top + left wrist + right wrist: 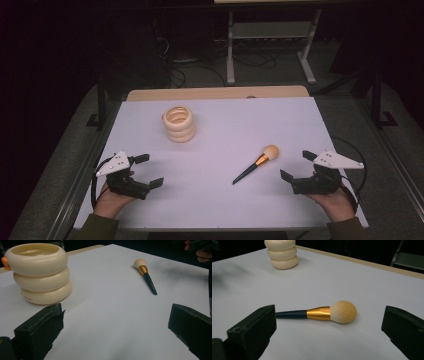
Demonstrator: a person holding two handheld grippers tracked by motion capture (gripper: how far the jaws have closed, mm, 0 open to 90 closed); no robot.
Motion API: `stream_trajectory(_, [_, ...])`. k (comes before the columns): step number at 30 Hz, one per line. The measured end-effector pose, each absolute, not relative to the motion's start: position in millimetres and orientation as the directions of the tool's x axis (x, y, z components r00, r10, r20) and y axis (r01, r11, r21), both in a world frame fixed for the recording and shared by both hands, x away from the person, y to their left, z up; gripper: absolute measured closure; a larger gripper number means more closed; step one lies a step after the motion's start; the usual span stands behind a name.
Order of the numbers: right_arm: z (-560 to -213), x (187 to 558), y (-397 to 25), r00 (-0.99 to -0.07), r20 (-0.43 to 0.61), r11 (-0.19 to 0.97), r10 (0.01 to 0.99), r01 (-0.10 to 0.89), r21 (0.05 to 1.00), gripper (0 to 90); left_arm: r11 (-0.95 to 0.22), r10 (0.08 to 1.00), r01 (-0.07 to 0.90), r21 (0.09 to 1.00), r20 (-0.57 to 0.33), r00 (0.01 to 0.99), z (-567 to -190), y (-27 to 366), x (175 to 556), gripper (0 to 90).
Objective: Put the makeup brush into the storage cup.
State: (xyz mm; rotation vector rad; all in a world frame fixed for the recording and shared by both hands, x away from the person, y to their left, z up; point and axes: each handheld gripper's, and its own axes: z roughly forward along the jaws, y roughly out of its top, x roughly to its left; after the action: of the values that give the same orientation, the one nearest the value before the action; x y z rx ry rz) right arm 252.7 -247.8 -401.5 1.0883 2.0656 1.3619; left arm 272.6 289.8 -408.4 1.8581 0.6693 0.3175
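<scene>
My right claw [296, 165] is wide open and empty near the makeup brush [255, 164] lying flat on the worktop [220, 130], and if I grab its fluffy round end, it might squish and slip out.

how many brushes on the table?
1. A makeup brush with a dark handle, gold ferrule and tan bristle head lies flat on the white table, right of centre, near the right gripper. Nothing seems hidden.
</scene>
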Motion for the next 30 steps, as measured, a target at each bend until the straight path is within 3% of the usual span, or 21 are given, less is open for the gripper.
stream_trajectory(19, [-399.1,260.3,-241.7,-0.604,0.045,0.249,0.795,0.394,0.885,0.0,-0.255,0.584,0.302,0.919,-0.102,0.805,-406.9,286.7,273.5,0.0])
stream_trajectory(30, [-400.3,260.5,-243.7,-0.598,0.048,0.243,0.8,0.397,0.885,0.0,-0.283,0.556,0.302,0.91,-0.101,0.825,-402.2,266.2,282.8,0.0])
